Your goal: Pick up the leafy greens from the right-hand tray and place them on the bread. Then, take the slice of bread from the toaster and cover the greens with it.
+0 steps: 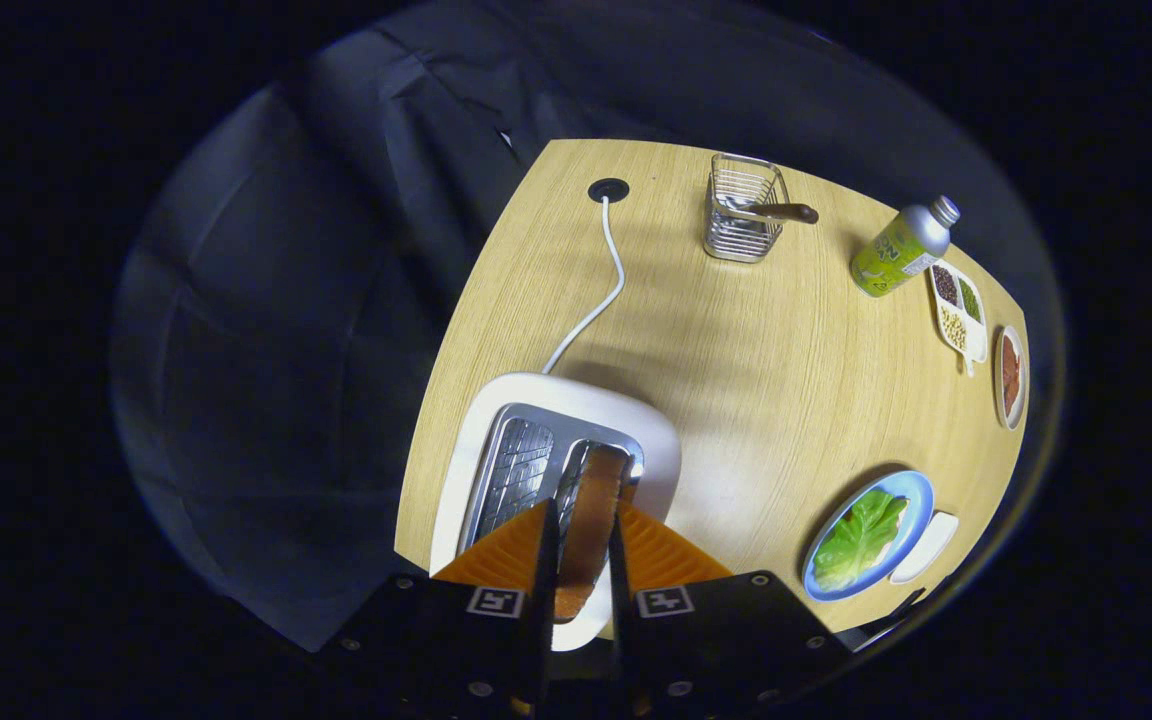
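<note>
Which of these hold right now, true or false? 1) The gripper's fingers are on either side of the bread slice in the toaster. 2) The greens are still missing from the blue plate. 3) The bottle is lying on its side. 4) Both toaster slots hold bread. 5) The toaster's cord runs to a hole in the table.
1) True: the gripper has its fingers close on both sides of the bread slice in the toaster.
2) False: the leafy greens lie on the blue plate.
3) False: the bottle stands upright.
4) False: the other slot is empty.
5) True: the cord leads to the hole.
</note>
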A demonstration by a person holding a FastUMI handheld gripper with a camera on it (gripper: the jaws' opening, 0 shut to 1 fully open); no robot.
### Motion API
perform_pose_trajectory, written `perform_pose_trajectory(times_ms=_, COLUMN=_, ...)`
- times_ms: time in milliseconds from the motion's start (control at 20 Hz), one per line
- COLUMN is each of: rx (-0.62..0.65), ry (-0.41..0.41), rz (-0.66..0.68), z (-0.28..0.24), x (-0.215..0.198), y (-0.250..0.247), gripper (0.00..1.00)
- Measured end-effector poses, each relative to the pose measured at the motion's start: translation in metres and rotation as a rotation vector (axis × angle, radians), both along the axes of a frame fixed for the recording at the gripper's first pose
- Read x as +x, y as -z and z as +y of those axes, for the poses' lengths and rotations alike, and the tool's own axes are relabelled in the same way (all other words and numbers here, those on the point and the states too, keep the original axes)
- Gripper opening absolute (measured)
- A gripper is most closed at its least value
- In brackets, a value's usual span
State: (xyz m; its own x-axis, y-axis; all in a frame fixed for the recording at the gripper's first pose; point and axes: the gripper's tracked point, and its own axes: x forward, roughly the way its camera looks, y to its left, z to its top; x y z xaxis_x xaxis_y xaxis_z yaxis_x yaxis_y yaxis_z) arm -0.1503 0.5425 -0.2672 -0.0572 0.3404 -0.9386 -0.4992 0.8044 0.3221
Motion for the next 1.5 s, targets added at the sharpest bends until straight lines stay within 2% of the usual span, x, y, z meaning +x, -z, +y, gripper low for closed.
perform_pose_trajectory(times_ms=50, rx=0.018, ry=0.026, rz=0.026, z=-0.002, x=-0.002, y=-0.003, gripper=0.19)
perform_pose_trajectory(times_ms=200, rx=0.085, ry=0.059, rz=0.056, z=-0.008, x=-0.001, y=-0.017, gripper=0.13)
perform_pose_trajectory(times_ms=450, rx=0.217, ry=0.113, rz=0.046, z=-0.026, x=0.007, y=-0.058, gripper=0.12)
perform_pose_trajectory(times_ms=800, rx=0.354, ry=0.201, rz=-0.008, z=-0.091, x=0.031, y=-0.096, gripper=0.12)
perform_pose_trajectory(times_ms=1150, rx=0.427, ry=0.271, rz=-0.027, z=-0.177, x=0.046, y=-0.095, gripper=0.12)
perform_pose_trajectory(times_ms=1500, rx=0.440, ry=0.284, rz=0.007, z=-0.236, x=0.051, y=-0.057, gripper=0.12)
